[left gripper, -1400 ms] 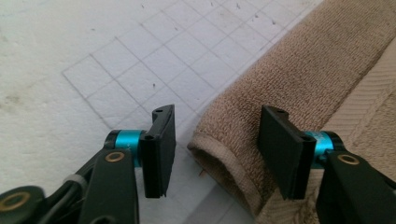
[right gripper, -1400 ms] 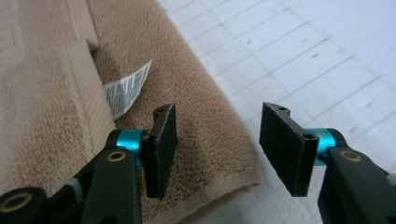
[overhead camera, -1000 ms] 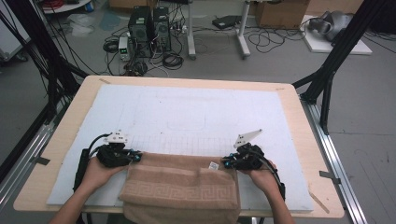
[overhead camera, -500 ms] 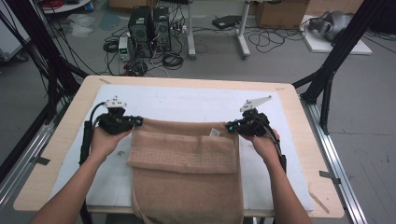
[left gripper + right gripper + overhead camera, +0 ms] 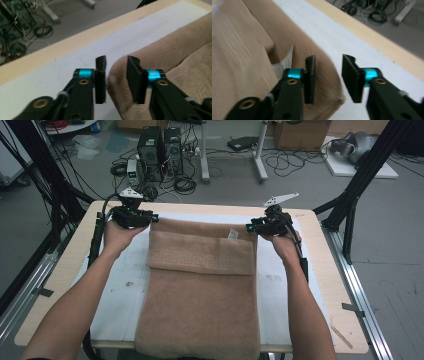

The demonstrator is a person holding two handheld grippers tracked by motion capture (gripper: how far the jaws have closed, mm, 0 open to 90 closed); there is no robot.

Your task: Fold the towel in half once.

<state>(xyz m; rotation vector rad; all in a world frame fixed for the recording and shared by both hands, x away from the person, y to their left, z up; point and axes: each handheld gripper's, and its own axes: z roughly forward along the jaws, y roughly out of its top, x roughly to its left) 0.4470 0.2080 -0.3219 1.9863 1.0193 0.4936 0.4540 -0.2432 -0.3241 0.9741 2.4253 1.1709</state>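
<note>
Each hand carries black tongs: the left tongs (image 5: 156, 217) and the right tongs (image 5: 248, 227) share one build. Two flat black jaws with ribbed faces sit on bright teal collars, fixed to black link arms by brass-coloured rivets. A grey three-cornered plate tops each body, and a black cable trails back along each bare, sleeveless forearm.

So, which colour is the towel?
The towel is light brown, with a woven key-pattern band; best in the high view.
</note>
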